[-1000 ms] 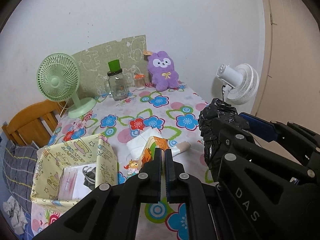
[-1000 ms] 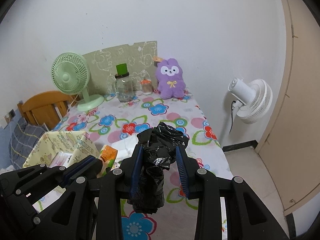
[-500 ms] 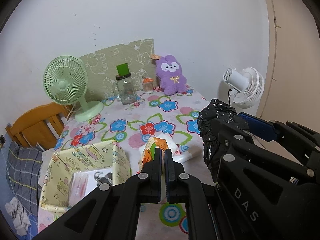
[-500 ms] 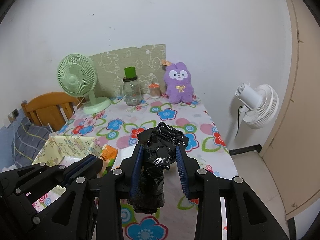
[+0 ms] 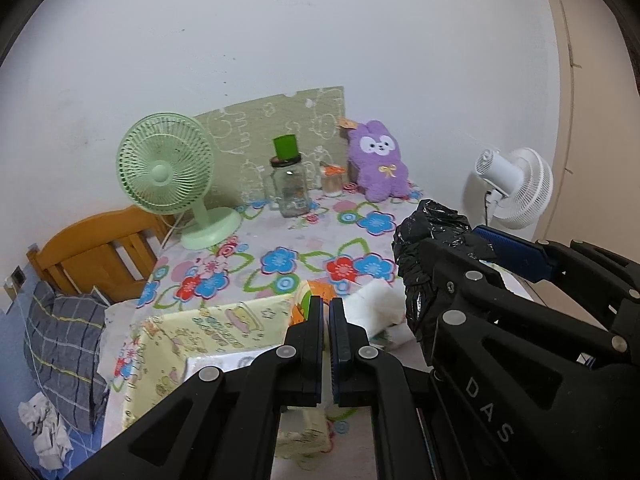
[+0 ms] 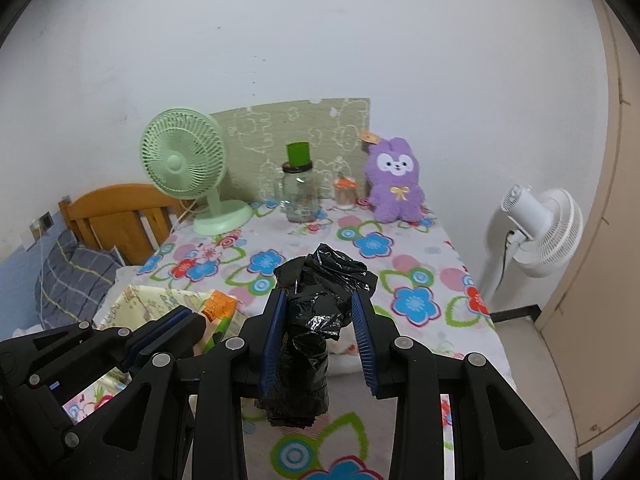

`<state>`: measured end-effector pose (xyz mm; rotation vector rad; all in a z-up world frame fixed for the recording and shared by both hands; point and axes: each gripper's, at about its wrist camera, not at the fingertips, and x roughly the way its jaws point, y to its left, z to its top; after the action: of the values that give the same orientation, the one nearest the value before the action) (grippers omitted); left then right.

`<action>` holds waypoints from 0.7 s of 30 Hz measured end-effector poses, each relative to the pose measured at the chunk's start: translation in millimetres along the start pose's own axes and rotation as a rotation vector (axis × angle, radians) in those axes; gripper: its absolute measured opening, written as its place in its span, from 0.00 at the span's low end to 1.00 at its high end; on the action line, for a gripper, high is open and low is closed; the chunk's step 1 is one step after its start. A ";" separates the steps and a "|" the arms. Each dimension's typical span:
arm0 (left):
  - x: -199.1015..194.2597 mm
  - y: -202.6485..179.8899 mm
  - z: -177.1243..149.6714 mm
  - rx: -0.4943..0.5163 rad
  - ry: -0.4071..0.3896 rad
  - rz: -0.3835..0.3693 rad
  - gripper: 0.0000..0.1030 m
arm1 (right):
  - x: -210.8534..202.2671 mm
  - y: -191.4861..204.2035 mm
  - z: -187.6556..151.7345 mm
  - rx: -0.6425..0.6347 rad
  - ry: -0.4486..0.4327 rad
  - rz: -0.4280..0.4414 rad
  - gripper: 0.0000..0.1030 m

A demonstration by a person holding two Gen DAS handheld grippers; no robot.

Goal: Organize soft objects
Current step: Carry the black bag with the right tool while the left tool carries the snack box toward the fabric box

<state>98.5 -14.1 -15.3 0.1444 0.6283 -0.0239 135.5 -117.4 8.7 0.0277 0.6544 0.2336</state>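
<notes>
Gripping a crumpled black plastic bag [image 6: 310, 320] at lower centre, the right gripper [image 6: 318, 302] hides the tablecloth below it. Beside it the left gripper [image 5: 325, 312] is closed with nothing between, covering part of an orange packet [image 5: 320, 292], perhaps tissues. "DAS" reads on one arm. Farther up, the table [image 6: 432, 240] is free until the purple plush rabbit [image 6: 394, 182].

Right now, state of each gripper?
Left gripper: closed, nothing visibly held.
Right gripper: closed on a crumpled black plastic bag.
</notes>
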 end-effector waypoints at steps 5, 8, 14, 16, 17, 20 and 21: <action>1.3 20.1 -1.1 -0.018 -0.001 0.024 0.00 | 7.5 21.0 6.1 -0.021 -0.003 0.023 0.36; 4.7 31.3 -3.0 -0.028 0.005 0.036 0.00 | 13.5 31.8 7.3 -0.029 0.003 0.035 0.36; 15.7 49.8 -11.6 -0.054 0.034 0.044 0.00 | 31.6 52.8 6.0 -0.048 0.039 0.056 0.36; 19.3 56.2 -14.6 -0.062 0.043 0.047 0.00 | 35.0 57.0 5.4 -0.052 0.047 0.060 0.36; 20.4 58.5 -15.4 -0.065 0.045 0.048 0.00 | 37.7 60.3 5.0 -0.054 0.052 0.065 0.36; 24.5 65.3 -17.7 -0.072 0.056 0.049 0.00 | 44.1 66.8 3.9 -0.060 0.063 0.070 0.36; 25.8 67.3 -18.0 -0.075 0.060 0.050 0.00 | 46.4 68.4 3.8 -0.062 0.067 0.072 0.36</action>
<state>113.3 55.7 -36.3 0.0882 0.6848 0.0521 159.3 -40.2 -9.3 -0.0158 0.7136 0.3256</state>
